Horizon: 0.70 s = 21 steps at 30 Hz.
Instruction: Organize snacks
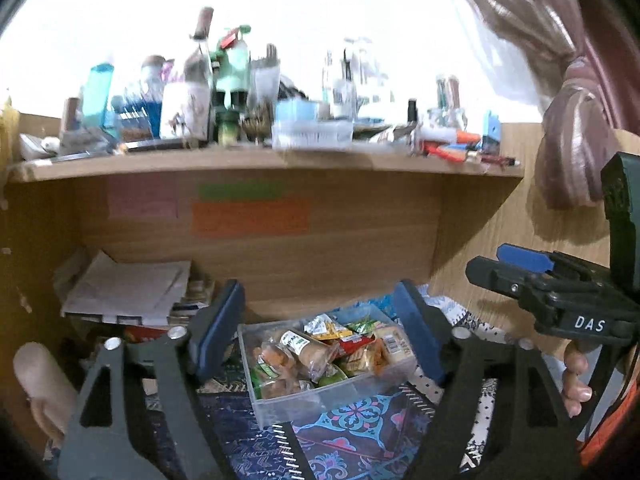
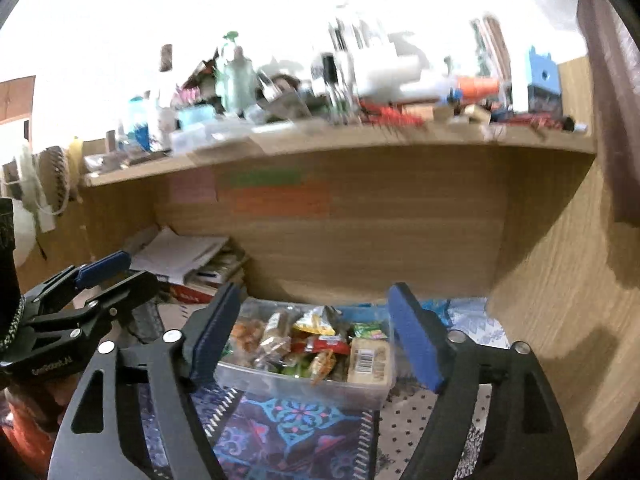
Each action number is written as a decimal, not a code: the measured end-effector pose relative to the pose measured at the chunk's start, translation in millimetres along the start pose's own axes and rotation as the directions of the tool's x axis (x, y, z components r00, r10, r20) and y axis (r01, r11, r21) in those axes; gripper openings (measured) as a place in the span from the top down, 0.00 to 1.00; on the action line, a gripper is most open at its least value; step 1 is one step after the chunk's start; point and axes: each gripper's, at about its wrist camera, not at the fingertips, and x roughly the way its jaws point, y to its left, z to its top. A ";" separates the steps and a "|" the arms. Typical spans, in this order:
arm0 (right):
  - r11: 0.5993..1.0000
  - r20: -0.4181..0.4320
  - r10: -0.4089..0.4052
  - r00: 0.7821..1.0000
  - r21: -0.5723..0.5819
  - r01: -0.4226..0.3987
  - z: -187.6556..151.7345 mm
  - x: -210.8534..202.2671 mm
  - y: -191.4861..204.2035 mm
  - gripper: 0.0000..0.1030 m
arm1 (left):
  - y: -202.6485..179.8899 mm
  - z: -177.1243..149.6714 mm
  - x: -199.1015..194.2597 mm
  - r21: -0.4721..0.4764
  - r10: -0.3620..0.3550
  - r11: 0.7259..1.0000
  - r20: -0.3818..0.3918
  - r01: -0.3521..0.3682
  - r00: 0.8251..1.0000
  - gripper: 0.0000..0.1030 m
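Observation:
A clear plastic box (image 1: 280,406) full of wrapped snacks (image 1: 320,350) sits on a patterned blue cloth (image 1: 352,436) under a wooden shelf. It also shows in the right wrist view (image 2: 280,380), with its snacks (image 2: 316,340). My left gripper (image 1: 320,334) is open and empty, held above and short of the box. My right gripper (image 2: 316,330) is open and empty, also short of the box. The right gripper shows at the right of the left wrist view (image 1: 512,268). The left gripper shows at the left of the right wrist view (image 2: 116,270).
A wooden shelf (image 1: 264,164) above carries many bottles and small items (image 1: 224,92). A stack of papers and books (image 1: 128,288) lies at the back left. A wooden side panel (image 2: 560,280) stands on the right. A curtain (image 1: 576,92) hangs at the upper right.

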 end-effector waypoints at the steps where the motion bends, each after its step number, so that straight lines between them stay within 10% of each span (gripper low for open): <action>1: 1.000 0.007 0.005 1.000 0.000 -0.005 0.2 -4.5 2.6 0.23 | -2.3 1.9 -8.9 0.002 0.006 1.000 0.011 -0.006 1.000 0.17; 9: 0.999 0.086 -0.034 0.996 -0.029 0.036 -1.8 -36.2 20.2 0.01 | -8.1 5.6 -42.4 -0.008 0.043 0.999 0.062 -0.043 0.997 0.01; 21: 0.998 0.121 -0.058 0.991 -0.010 0.060 -7.3 -62.8 27.0 0.00 | -11.0 2.2 -63.7 -0.011 0.059 0.998 0.081 -0.058 0.995 0.00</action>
